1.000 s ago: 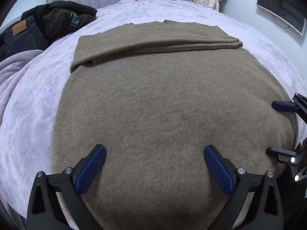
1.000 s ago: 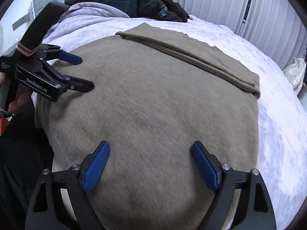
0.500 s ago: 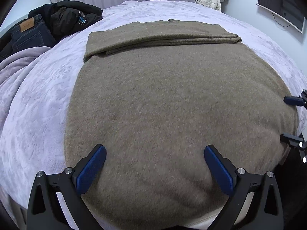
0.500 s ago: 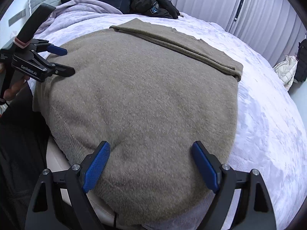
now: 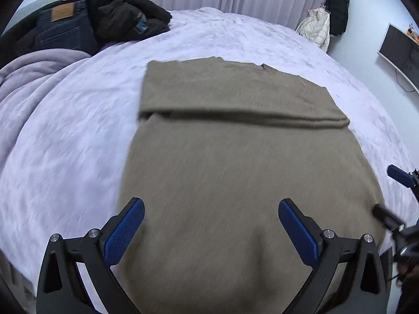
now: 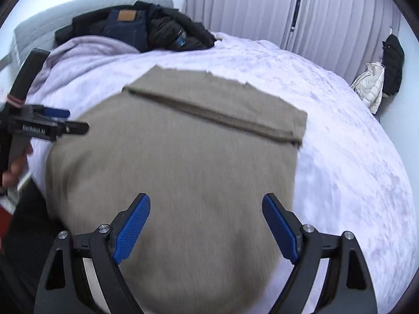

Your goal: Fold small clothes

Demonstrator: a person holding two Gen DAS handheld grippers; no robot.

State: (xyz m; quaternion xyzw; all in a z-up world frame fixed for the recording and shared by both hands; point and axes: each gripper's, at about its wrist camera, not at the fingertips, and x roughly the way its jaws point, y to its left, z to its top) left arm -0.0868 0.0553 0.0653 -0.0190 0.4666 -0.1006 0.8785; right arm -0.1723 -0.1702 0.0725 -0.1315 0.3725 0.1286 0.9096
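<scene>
An olive-brown knit garment [image 5: 235,162] lies flat on the bed, its far part folded over into a band [image 5: 235,96]; it also shows in the right wrist view [image 6: 183,162]. My left gripper [image 5: 210,225] is open and empty above the garment's near edge. My right gripper [image 6: 207,222] is open and empty above the near edge too. The right gripper shows at the right edge of the left wrist view [image 5: 392,193], and the left gripper shows at the left of the right wrist view [image 6: 60,120].
The lilac bedspread [image 5: 65,144] surrounds the garment. Jeans [image 5: 62,26] and a black jacket [image 5: 125,18] are piled at the far left beside a bunched lilac blanket [image 5: 28,73]. Curtains, hanging coats [image 5: 327,26] and a wall screen [image 5: 400,52] stand beyond the bed.
Both grippers have pulled back and risen away from the garment, so more bed shows around it. Both stay open. The garment has not moved.
</scene>
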